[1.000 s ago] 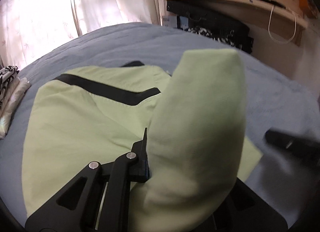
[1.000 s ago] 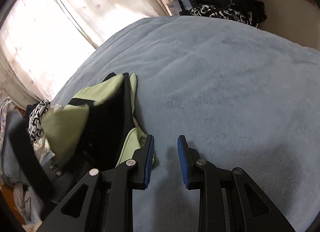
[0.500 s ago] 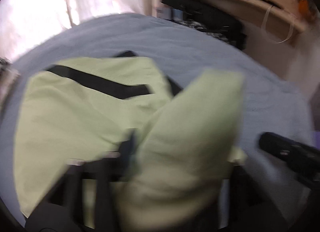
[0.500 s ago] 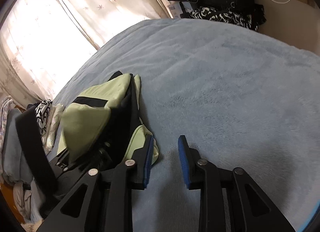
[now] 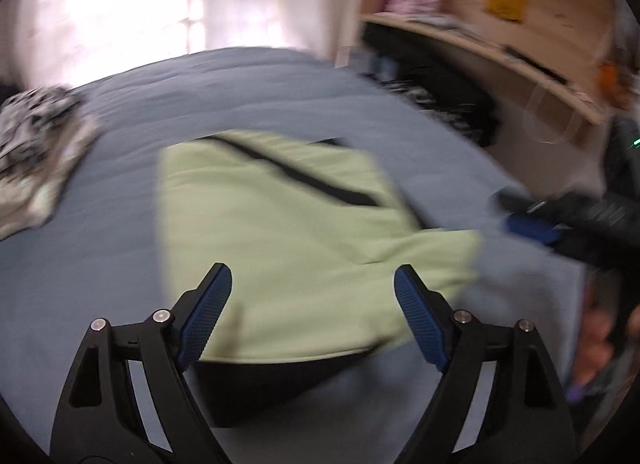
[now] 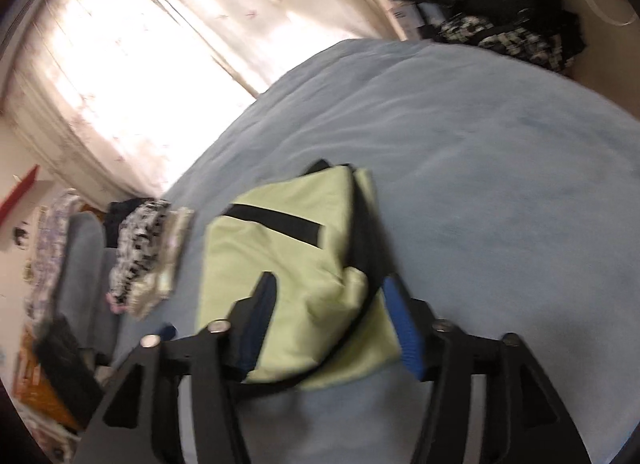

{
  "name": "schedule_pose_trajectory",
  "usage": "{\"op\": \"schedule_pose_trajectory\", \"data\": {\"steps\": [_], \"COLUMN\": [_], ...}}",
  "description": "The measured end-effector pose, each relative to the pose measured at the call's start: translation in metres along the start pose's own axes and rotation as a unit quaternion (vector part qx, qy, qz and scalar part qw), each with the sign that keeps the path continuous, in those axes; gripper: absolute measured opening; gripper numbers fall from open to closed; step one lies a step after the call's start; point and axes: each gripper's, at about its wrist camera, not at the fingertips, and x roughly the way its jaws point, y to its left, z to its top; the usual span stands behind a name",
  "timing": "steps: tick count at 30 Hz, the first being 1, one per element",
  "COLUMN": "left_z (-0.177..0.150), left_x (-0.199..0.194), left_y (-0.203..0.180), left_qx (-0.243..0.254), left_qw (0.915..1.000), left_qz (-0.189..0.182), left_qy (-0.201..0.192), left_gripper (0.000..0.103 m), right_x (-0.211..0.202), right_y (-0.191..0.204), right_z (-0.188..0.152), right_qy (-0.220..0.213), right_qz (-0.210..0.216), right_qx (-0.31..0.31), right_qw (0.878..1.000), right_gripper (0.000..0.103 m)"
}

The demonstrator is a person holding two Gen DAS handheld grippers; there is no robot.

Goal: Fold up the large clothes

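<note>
A: Garment (image 5: 288,240) first, from the left wrist view. What did it show?

B: A pale green piece with a black stripe lay folded on the blue-grey bed cover (image 5: 248,87), roughly in the middle of the picture. One flap reached out to the right, and a dark underside showed along the near edge.

A: And the left gripper (image 5: 312,304)?

B: Its jaws had just been opening and stood wide apart above the near part of the garment. Nothing was pinched between the blue pads; the cloth lay below them, not in them.

A: Anything else there?

B: The right gripper (image 5: 532,227) came in from the right edge, just beside the flap's far right corner. A patterned pile of clothes (image 5: 36,151) sat at the left, and a wooden shelf (image 5: 500,47) ran across the far right. All of it was blurred.

A: Now the right wrist view.

B: The green garment (image 6: 288,276) lay on the left half of the bed cover (image 6: 480,167), near the camera. The right gripper (image 6: 332,324) had just been opening too; its jaws stood apart with the garment seen between them, yet the pads were not pressing on it.

A: Surroundings?

B: Patterned clothes (image 6: 140,248) lay left of the garment, a bright curtain (image 6: 160,43) hung at the far left, and dark clothes (image 6: 500,27) were heaped at the far right.
</note>
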Motion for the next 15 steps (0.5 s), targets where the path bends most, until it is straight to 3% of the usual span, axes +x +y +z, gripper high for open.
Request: {"op": "schedule_pose_trajectory", "data": {"steps": [2, 4, 8, 12, 15], "left_z": [-0.001, -0.005, -0.023, -0.028, -0.030], "left_x": [0.010, 0.021, 0.045, 0.055, 0.060], "left_y": [0.034, 0.068, 0.108, 0.112, 0.105], "left_qx": [-0.042, -0.097, -0.159, -0.174, -0.159], "left_qw": [0.9987, 0.9942, 0.9840, 0.9807, 0.9835], "left_qz": [0.014, 0.006, -0.017, -0.045, -0.035], "left_qy": [0.024, 0.047, 0.078, 0.077, 0.077], "left_gripper": [0.062, 0.056, 0.055, 0.055, 0.055], "right_x": [0.021, 0.044, 0.087, 0.114, 0.133], "right_y": [0.000, -0.001, -0.013, -0.025, -0.028], "right_z": [0.015, 0.027, 0.037, 0.043, 0.042], "right_qy": [0.032, 0.068, 0.139, 0.167, 0.182], "right_qz": [0.017, 0.029, 0.025, 0.019, 0.036], "right_qx": [0.005, 0.008, 0.021, 0.026, 0.022], "right_qw": [0.999, 0.997, 0.990, 0.985, 0.982], "right_gripper": [0.060, 0.060, 0.060, 0.060, 0.054]}}
